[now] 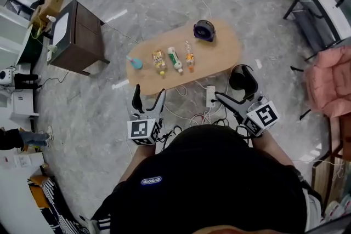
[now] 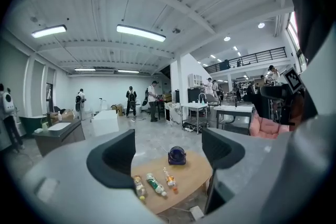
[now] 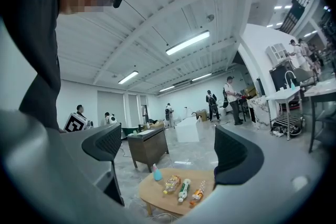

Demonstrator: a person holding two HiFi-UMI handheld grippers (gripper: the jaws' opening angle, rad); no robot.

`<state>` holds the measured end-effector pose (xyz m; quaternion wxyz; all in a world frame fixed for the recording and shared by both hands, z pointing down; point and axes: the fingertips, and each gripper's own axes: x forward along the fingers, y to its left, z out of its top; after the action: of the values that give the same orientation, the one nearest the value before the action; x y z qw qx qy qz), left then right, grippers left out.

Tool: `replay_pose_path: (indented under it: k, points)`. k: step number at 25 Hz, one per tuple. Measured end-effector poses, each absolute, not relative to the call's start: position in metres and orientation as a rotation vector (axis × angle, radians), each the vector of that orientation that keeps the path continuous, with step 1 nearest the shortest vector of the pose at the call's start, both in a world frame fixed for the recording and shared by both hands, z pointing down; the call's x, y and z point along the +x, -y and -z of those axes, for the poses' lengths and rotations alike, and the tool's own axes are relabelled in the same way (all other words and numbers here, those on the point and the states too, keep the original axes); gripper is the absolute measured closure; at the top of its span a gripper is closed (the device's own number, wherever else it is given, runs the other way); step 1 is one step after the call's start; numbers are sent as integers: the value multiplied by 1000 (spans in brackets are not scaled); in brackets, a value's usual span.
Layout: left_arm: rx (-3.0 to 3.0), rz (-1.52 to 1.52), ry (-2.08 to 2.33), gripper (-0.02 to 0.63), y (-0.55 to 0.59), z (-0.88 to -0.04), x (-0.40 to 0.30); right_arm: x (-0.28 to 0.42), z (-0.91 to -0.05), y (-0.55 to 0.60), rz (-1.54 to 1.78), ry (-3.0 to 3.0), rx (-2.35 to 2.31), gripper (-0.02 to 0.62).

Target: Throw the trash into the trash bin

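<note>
Three bottles lie side by side on the oval wooden table [image 1: 225, 55]: a yellowish one [image 1: 159, 61], a green-and-white one [image 1: 175, 59] and an orange one [image 1: 189, 56]. A small blue item [image 1: 135, 62] stands at the table's left end. A black round bin [image 1: 243, 78] sits on the floor by the table's near right edge. My left gripper [image 1: 149, 93] and right gripper [image 1: 237, 99] hang open and empty short of the table. Through the left gripper [image 2: 172, 150] I see the bottles [image 2: 156, 184]. Between the right gripper [image 3: 168, 152] jaws they [image 3: 184, 189] lie further off.
A dark blue fan [image 1: 204, 30] stands at the table's far end. A power strip [image 1: 210, 96] with loose cables lies on the floor under the near edge. A brown cabinet [image 1: 77, 35] is to the left, a pink padded seat [image 1: 329, 85] to the right. Several people stand far back.
</note>
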<state>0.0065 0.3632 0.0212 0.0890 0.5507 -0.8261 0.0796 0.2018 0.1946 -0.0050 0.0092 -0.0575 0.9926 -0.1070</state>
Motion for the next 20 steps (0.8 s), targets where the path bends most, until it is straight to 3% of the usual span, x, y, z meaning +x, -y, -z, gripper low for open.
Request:
replay_pose_path:
  k: [10,20]
  points:
    - [1392,-255,2486,219,-372,-47,34,218,-5,-166,447,-3105,-26,38]
    - [1296,-275,2513,219,-396,-57,12,183,-53,-162,470,-3217,-38,48]
